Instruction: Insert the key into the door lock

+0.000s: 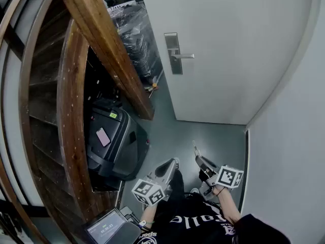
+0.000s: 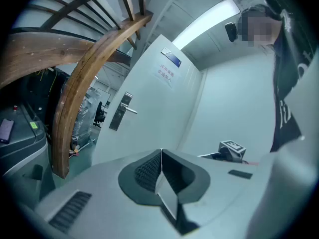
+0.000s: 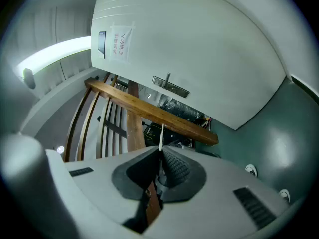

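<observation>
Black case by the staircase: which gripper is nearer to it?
Left. The left gripper is a short way to the right of the black case; the right gripper, holding the key, is farther right.

Left gripper jaws together — empty, right gripper clamping key

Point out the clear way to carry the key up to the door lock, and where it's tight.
Bare floor runs from the right gripper with the key to the door, bordered by the side wall and the black case. Left of the lock plate, the wooden stair beam and wrapped goods crowd in.
</observation>
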A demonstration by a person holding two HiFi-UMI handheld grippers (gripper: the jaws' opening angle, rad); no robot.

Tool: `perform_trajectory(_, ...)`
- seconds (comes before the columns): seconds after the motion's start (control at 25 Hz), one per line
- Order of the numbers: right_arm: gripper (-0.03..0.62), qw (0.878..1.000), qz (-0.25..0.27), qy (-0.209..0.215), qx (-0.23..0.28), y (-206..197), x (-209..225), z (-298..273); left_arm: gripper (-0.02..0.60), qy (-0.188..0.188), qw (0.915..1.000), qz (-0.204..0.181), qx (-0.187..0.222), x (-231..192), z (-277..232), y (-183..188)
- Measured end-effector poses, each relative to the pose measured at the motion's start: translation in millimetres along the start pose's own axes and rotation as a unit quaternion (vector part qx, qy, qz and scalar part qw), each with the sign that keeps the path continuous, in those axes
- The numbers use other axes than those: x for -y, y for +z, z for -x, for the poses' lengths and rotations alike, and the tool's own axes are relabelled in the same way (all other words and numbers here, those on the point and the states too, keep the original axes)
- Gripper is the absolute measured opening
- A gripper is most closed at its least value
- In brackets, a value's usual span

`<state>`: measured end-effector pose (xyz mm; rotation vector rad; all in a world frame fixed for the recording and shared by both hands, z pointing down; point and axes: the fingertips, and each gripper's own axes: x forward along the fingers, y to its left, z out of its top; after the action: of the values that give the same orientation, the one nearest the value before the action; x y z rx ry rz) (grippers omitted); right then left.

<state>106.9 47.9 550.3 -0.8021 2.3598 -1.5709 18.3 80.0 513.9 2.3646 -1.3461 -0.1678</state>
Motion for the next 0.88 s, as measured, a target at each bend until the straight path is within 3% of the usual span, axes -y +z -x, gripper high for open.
perform_trajectory(0.2, 0.034, 1.000, -0.007, 0.001, 0.011, 27.7, 9.1, -53.2, 0.008, -0.009, 0.9998, -0.016, -0.008, -47.9, -30.2, 23.4)
perform_trajectory(0.6, 0.034, 0.999, 0.012, -0.014, 0.040, 112.1, 12.3, -196.5, 0.008, -0.044, 0.9985, -0.032, 0.011, -178.2, -108.4, 123.0)
perform_trajectory(0.88, 0.034, 0.996, 0.026, -0.037, 0.078, 161.2, 26.7, -266.3, 0.008, -0.086, 0.9956, -0.036, -0.002, -238.7, -150.5, 149.8)
